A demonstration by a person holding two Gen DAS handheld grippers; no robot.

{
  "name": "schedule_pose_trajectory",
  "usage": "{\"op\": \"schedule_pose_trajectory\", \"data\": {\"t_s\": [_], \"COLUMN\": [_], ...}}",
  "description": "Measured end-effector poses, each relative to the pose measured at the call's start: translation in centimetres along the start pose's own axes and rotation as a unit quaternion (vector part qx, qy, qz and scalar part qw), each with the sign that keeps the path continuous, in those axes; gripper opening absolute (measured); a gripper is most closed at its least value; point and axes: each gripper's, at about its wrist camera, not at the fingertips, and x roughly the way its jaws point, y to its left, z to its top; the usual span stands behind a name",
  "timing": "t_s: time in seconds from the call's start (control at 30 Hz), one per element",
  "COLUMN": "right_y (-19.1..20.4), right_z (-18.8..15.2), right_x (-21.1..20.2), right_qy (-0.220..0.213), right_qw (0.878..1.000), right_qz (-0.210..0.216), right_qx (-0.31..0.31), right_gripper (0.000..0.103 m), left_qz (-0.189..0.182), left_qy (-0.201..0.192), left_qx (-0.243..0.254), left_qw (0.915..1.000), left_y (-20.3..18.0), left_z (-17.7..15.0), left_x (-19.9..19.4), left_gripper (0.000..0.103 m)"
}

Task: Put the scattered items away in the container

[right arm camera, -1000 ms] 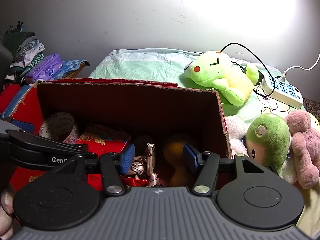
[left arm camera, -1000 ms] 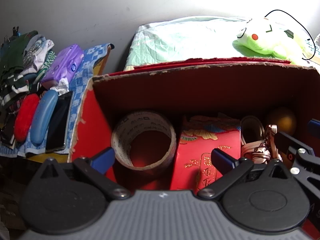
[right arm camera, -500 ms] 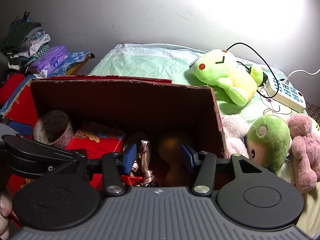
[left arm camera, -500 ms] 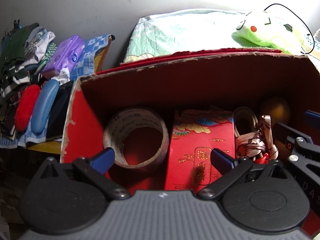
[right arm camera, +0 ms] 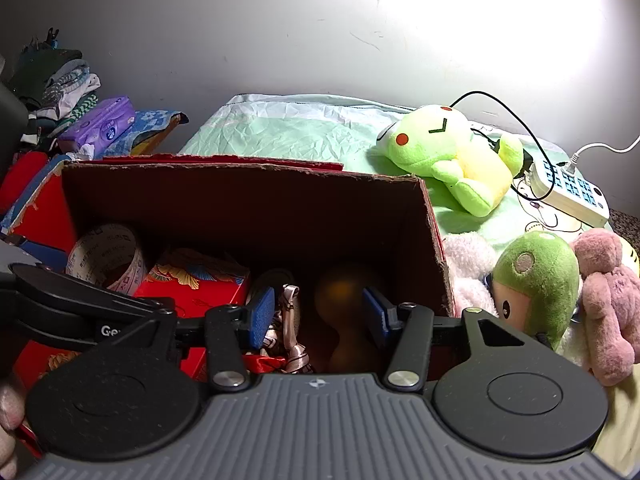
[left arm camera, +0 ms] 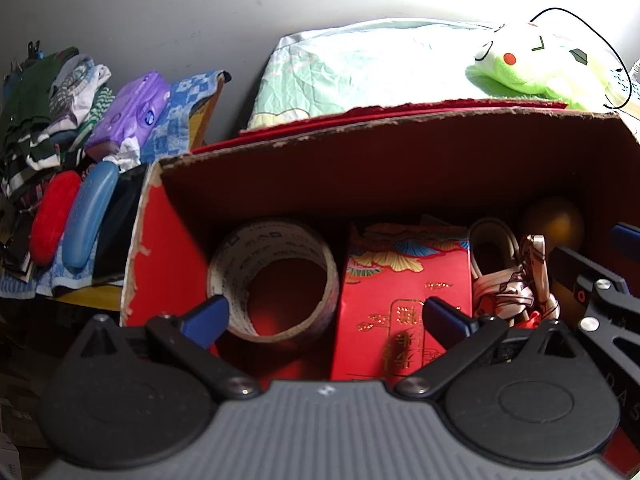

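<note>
Your left hand-held gripper (left arm camera: 324, 316), low in its frame, hangs released over the tape roll (left arm camera: 272, 276) and red packet (left arm camera: 404, 300) inside the box (left arm camera: 360, 168). Right of them, your right hand-held gripper (right arm camera: 318, 316) stands half-parted around the amber bottle (right arm camera: 344, 312), touching nothing.

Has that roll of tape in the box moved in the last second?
No. The tape roll lies against the red gift box, as before; only the camera view shifted.
</note>
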Motion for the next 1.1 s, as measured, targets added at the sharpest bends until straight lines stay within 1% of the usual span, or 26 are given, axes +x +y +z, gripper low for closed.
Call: {"op": "schedule_pose_trajectory", "data": {"t_s": [0.37, 0.5, 0.63, 0.73, 0.83, 0.87, 1.0, 1.1], "right_y": [0.1, -0.1, -1.0, -1.6, -2.0, -2.0, -1.4, -1.1], "right_z": [-0.1, 0.1, 0.5, 0.8, 1.0, 1.1, 1.1, 0.7], "right_x": [0.0, 0.0, -0.4, -0.9, -1.7, -1.9, -2.4, -2.7], "right_qy": [0.002, 0.012, 0.03, 0.042, 0.048, 0.049, 0.058, 0.061], "right_qw": [1.0, 1.0, 0.999, 0.998, 0.997, 0.996, 0.994, 0.994], "right_qz": [-0.001, 0.002, 0.013, 0.014, 0.027, 0.034, 0.053, 0.044], "right_qx": [-0.002, -0.004, 0.021, 0.037, 0.054, 0.059, 0.072, 0.078], "right_gripper": [0.053, 0.052, 0.05, 0.05, 0.05, 0.05, 0.05, 0.051], "left_qz": [0.001, -0.001, -0.002, -0.012, -0.041, -0.043, -0.014, -0.014], "left_qy": [0.0, 0.0, 0.002, 0.012, 0.02, 0.023, 0.029, 0.027], "left_qx": [-0.001, 0.0, -0.002, -0.011, -0.037, -0.038, -0.034, -0.044], "left_qw": [1.0, 1.0, 1.0, 0.9998, 0.9983, 0.9981, 0.9989, 0.9986], "left_y": [0.0, -0.1, -0.1, 0.2, 0.9, 1.0, 1.1, 1.7], "left_z": [0.0, 0.0, 0.2, 0.3, 0.5, 0.5, 0.3, -0.1], "left_x": [0.0, -0.1, -0.2, -0.4, -1.1, -1.3, -1.8, -2.5], "left_gripper": [0.102, 0.102, 0.102, 0.102, 0.102, 0.102, 0.102, 0.102]}}
